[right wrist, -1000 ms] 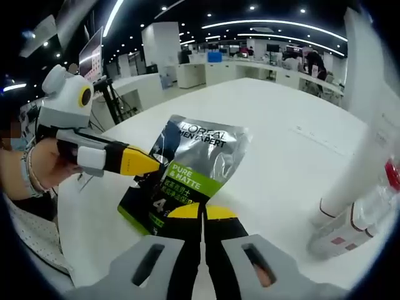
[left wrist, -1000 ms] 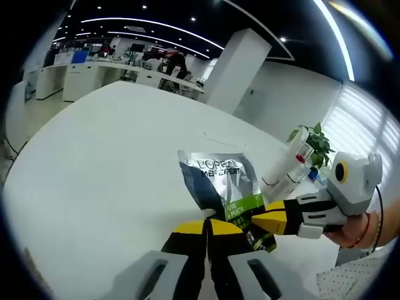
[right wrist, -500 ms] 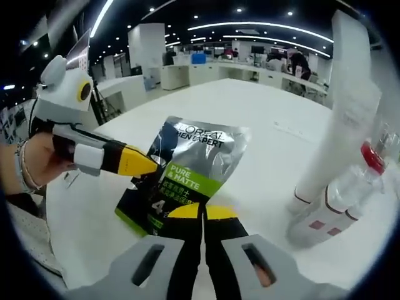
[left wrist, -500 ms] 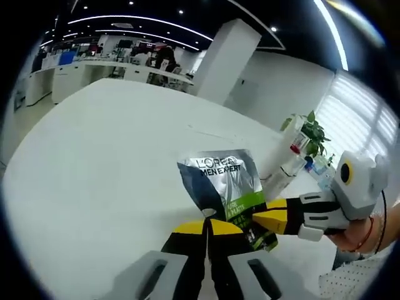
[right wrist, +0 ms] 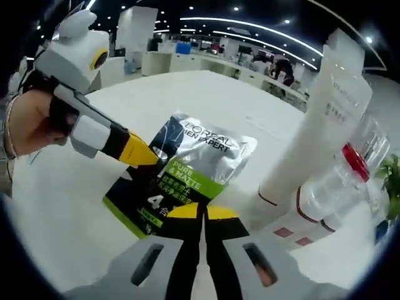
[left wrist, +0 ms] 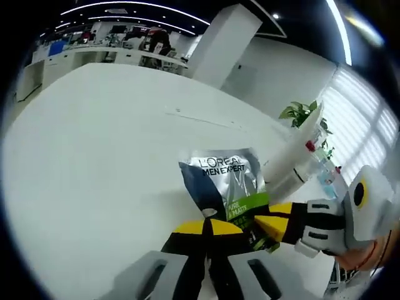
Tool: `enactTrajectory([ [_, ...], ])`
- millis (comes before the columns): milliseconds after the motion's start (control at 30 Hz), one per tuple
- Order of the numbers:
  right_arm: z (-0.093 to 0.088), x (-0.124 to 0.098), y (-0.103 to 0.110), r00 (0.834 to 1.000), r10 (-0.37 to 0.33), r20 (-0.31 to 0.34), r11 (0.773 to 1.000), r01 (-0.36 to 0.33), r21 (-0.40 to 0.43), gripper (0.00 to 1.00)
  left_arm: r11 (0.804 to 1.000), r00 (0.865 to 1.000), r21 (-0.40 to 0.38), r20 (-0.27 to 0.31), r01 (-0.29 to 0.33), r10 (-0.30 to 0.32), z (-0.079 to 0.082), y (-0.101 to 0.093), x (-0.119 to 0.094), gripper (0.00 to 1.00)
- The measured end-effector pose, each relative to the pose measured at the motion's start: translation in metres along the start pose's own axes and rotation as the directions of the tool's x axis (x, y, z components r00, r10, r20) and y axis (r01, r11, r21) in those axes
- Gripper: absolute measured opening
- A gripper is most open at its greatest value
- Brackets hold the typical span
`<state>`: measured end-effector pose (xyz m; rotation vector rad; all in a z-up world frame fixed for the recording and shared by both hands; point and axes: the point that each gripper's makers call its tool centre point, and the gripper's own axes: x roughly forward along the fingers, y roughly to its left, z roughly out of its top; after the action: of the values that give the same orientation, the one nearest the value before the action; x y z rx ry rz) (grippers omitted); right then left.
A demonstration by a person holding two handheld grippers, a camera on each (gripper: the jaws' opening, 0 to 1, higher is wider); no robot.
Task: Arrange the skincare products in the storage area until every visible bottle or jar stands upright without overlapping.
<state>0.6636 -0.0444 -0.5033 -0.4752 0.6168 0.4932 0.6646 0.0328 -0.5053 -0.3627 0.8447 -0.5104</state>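
Between my two grippers hangs the silver pouch (left wrist: 226, 187) (right wrist: 187, 172), black and green at its lower end, printed "L'OREAL MEN EXPERT" and "PURE & MATTE". My left gripper (left wrist: 208, 227) has its yellow-tipped jaws pressed together on the pouch's lower edge; my right gripper (right wrist: 202, 212) pinches that edge too, jaws closed on it. Each gripper shows in the other's view as a yellow tip meeting the pouch from the side. The pouch is upright, held just above the table (left wrist: 94, 150) (right wrist: 87, 206); I cannot tell whether it touches the surface.

Just beside the pouch, a tall white tube (right wrist: 309, 144) (left wrist: 294, 156) stands cap-down, tilted. A clear bottle with a red cap (right wrist: 337, 187) (left wrist: 307, 164) lies against it, contents not readable. A small blue-tinted bottle (left wrist: 325, 181) sits further off, blurred.

Table: plain white, wide. Room: open office, ceiling light strips, white column (left wrist: 222, 40), potted plant (left wrist: 299, 114), slatted window (left wrist: 359, 134), distant desks (right wrist: 206, 62). My hand (right wrist: 28, 125) grips the left tool, partly cut off.
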Motion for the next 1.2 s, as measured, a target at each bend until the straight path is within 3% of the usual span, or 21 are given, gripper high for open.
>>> enactTrajectory([
  [400, 0.0, -0.007, -0.024, 0.992, -0.121, -0.043, 0.987, 0.115, -0.115, 0.04, 0.999, 1.0, -0.032, -0.022, 0.016, -0.017, 0.004, -0.001, 0.016, 0.0],
  [433, 0.001, -0.013, -0.035, 0.983, -0.178, -0.045, 0.972, 0.169, -0.163, 0.01, 0.999, 1.0, -0.048, -0.018, 0.009, -0.01, 0.005, 0.002, 0.017, 0.0],
  [467, 0.002, -0.018, -0.037, 0.981, -0.19, -0.037, 0.97, 0.182, -0.159, 0.0, 0.998, 1.0, -0.058, -0.023, 0.001, -0.003, 0.004, 0.004, 0.017, 0.0],
  [533, 0.007, -0.023, -0.035, 0.985, -0.174, 0.002, 0.974, 0.172, -0.147, 0.0, 0.998, 1.0, -0.064, -0.023, 0.008, -0.009, 0.005, 0.005, 0.017, 0.0],
  [567, 0.008, -0.024, -0.027, 0.991, -0.132, 0.034, 0.985, 0.135, -0.105, 0.0, 0.998, 1.0, -0.07, -0.026, 0.004, -0.006, 0.004, 0.005, 0.017, 0.0],
  [700, -0.007, -0.022, -0.005, 0.999, -0.039, 0.021, 0.999, 0.04, -0.02, 0.0, 0.997, 1.0, -0.08, -0.027, -0.008, 0.005, 0.003, 0.006, 0.019, 0.0],
  [933, -0.034, -0.018, 0.003, 0.999, -0.02, -0.033, 1.0, 0.02, -0.017, 0.0, 0.996, 0.999, -0.085, -0.021, -0.029, 0.027, 0.003, 0.007, 0.02, 0.0],
  [1200, -0.031, -0.014, -0.003, 0.999, -0.041, 0.008, 0.997, 0.041, -0.067, 0.0, 0.994, 0.999, -0.1, 0.021, -0.047, 0.05, 0.006, 0.005, 0.025, 0.0],
])
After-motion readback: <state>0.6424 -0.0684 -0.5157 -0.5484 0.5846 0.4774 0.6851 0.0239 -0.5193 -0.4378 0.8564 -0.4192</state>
